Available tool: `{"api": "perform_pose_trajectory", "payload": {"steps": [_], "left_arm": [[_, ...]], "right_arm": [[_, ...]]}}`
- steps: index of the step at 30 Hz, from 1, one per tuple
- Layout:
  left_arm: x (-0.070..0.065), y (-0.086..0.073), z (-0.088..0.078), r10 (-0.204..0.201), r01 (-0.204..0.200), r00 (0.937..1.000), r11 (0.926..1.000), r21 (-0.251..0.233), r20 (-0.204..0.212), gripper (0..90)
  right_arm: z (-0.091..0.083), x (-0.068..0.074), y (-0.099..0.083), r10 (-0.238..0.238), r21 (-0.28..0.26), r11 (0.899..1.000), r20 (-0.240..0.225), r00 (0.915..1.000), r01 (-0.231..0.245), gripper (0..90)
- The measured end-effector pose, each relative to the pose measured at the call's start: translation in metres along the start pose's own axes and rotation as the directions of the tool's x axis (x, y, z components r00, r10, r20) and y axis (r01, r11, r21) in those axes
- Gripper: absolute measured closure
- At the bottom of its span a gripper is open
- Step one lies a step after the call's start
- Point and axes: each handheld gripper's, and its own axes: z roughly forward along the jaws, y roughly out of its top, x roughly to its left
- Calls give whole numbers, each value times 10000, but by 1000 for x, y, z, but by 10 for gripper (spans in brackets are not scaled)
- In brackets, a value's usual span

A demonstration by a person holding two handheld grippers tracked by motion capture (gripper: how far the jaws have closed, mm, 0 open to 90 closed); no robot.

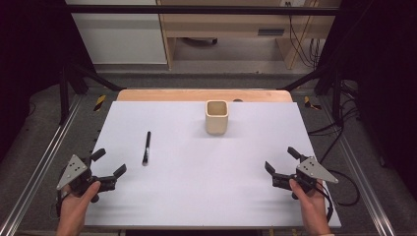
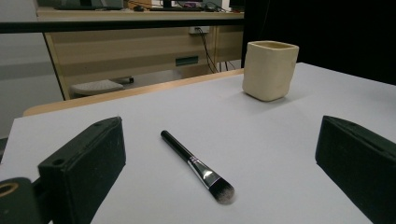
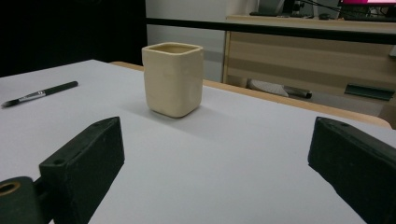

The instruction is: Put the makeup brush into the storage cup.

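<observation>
A black-handled makeup brush (image 1: 146, 147) lies flat on the white table top (image 1: 196, 167), left of centre, its bristles toward the near edge. It shows close in the left gripper view (image 2: 198, 166) and far off at the left of the right gripper view (image 3: 39, 94). A cream square cup (image 1: 216, 117) stands upright near the far edge, empty as far as I can see; it also appears as the cup (image 2: 270, 70) and the cup (image 3: 173, 79). My left gripper (image 1: 109, 162) rests open at the near left, below the brush. My right gripper (image 1: 281, 161) stands open at the near right. Nothing is between either pair of jaws.
The white sheet lies on a wooden table whose far edge (image 1: 201, 94) shows beyond it. Black frame bars (image 1: 196, 10) and metal rails (image 1: 44, 162) border the work area. Wooden furniture and cables stand behind.
</observation>
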Motion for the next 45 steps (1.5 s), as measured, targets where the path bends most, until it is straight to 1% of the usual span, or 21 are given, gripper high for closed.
{"api": "perform_pose_trajectory", "payload": {"steps": [7,8,12,17,24,28,29,30,31,32,33,34,35,37,38,39,41,42,43,44,45], "left_arm": [[0,0,1,-93,95,9999,9995,285,-91,13],[0,-2,1,-236,256,9992,9978,616,-335,15],[2,-4,2,-583,627,9968,9946,821,-542,17],[-1,-4,6,-500,546,9979,9918,1152,-424,18],[-4,0,26,-814,874,9959,9791,1839,-400,23],[-3,10,41,-780,899,9953,9637,2514,-568,27],[-3,10,41,-780,899,9953,9637,2514,-568,28],[-4,16,48,-753,886,9955,9569,2767,-583,29],[-4,16,48,-753,886,9955,9569,2767,-583,29],[-4,21,55,-621,753,9967,9477,3102,-521,30],[-4,21,55,-621,753,9967,9477,3102,-521,32],[-5,26,62,-612,763,9966,9363,3428,-546,35],[-5,26,62,-612,763,9966,9363,3428,-546,39],[-4,30,68,-880,989,9950,9271,3615,-467,40],[-3,35,74,-990,1124,9936,9154,3865,-542,40],[-3,35,74,-990,1124,9936,9154,3865,-542,41],[-4,39,80,-791,979,9949,9060,4118,-625,44],[-5,44,87,-696,887,9958,8959,4353,-598,44],[-5,44,87,-696,887,9958,8959,4353,-598,46],[-5,46,90,-656,847,9962,8910,4461,-581,46],[-6,50,96,-514,725,9970,8796,4702,-576,47]], "right_arm": [[1,2,-1,-238,212,9995,117,9996,236,37],[1,2,-1,-267,245,9993,117,9996,264,36],[0,4,0,-352,300,9989,192,9992,346,35],[-1,6,1,-498,282,9984,207,9985,492,34],[0,11,1,-843,359,9958,22,9964,842,34],[2,14,2,-1044,421,9936,-100,9945,1047,34],[2,14,2,-1044,421,9936,-100,9945,1047,34],[3,16,2,-1089,432,9930,-183,9939,1096,33],[3,16,2,-1089,432,9930,-183,9939,1096,33],[4,17,3,-1167,480,9919,-226,9929,1177,33],[4,17,3,-1167,480,9919,-226,9929,1177,33],[4,19,3,-1186,538,9913,-262,9926,1198,34],[4,19,3,-1186,538,9913,-262,9926,1198,34],[4,19,3,-1193,555,9911,-262,9925,1206,33],[3,19,3,-1164,557,9915,-227,9929,1175,33],[3,19,3,-1164,557,9915,-227,9929,1175,33],[3,18,3,-1129,554,9920,-196,9934,1138,33],[3,19,3,-1129,557,9919,-188,9934,1138,33],[3,19,3,-1129,557,9919,-188,9934,1138,33],[4,19,3,-1104,579,9921,-191,9937,1114,33],[4,19,3,-1091,597,9921,-199,9938,1101,33]]}}
